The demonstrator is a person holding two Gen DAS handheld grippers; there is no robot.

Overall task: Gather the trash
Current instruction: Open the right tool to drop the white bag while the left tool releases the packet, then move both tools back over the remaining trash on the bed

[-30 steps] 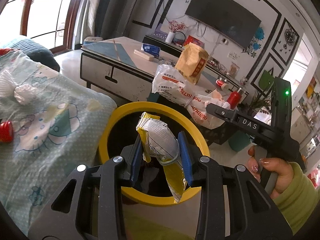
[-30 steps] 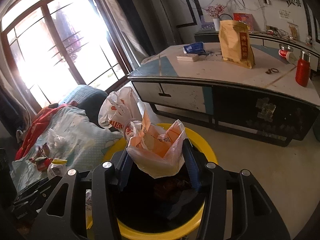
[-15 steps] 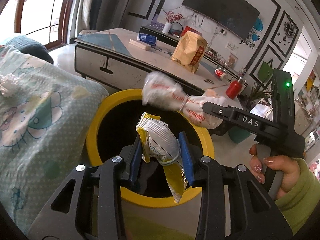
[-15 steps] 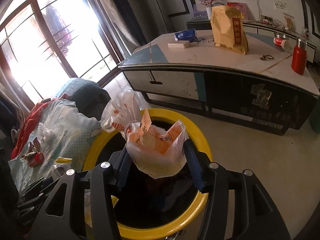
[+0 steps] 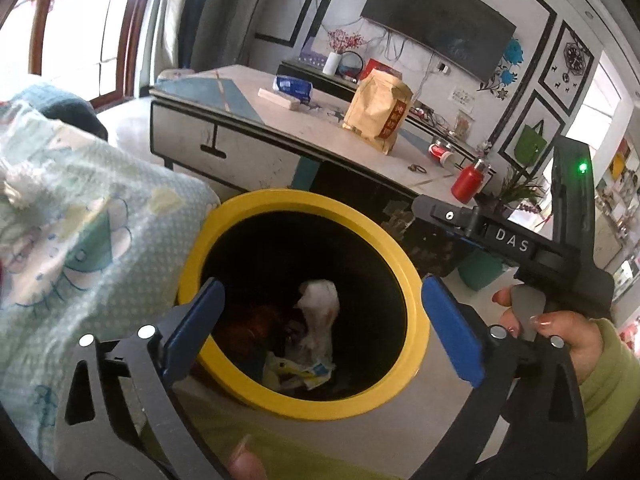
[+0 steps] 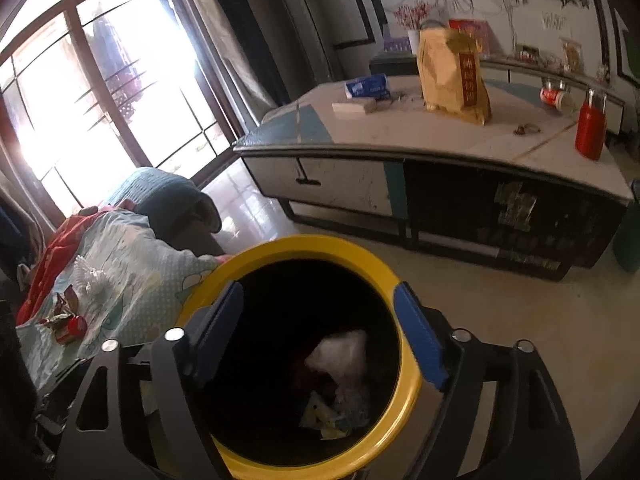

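Observation:
A trash bin with a yellow rim (image 5: 304,204) (image 6: 320,246) stands right below both grippers. Inside it lie a white plastic bag (image 5: 320,312) (image 6: 344,354) and a yellow-and-white wrapper (image 5: 296,372) (image 6: 324,420). My left gripper (image 5: 320,320) hangs over the bin's mouth, its jaws opening wide with nothing between them. My right gripper (image 6: 320,328) is also over the bin, jaws opening and empty; in the left wrist view its black body (image 5: 508,240) and the hand holding it show at the right. More trash, a red wrapper and a white wad (image 6: 72,316), lies on the patterned blanket.
A light patterned blanket (image 5: 72,216) covers the seat left of the bin. Behind the bin stands a low table (image 6: 420,136) with a brown paper bag (image 6: 452,74), a red bottle (image 6: 590,128) and a blue pack (image 6: 366,86). Bare floor (image 6: 520,320) lies to the right.
Both grippers opened over the bin. The yellow-and-white wrapper fell from the left one and the white plastic bag from the right one; both now lie inside the bin.

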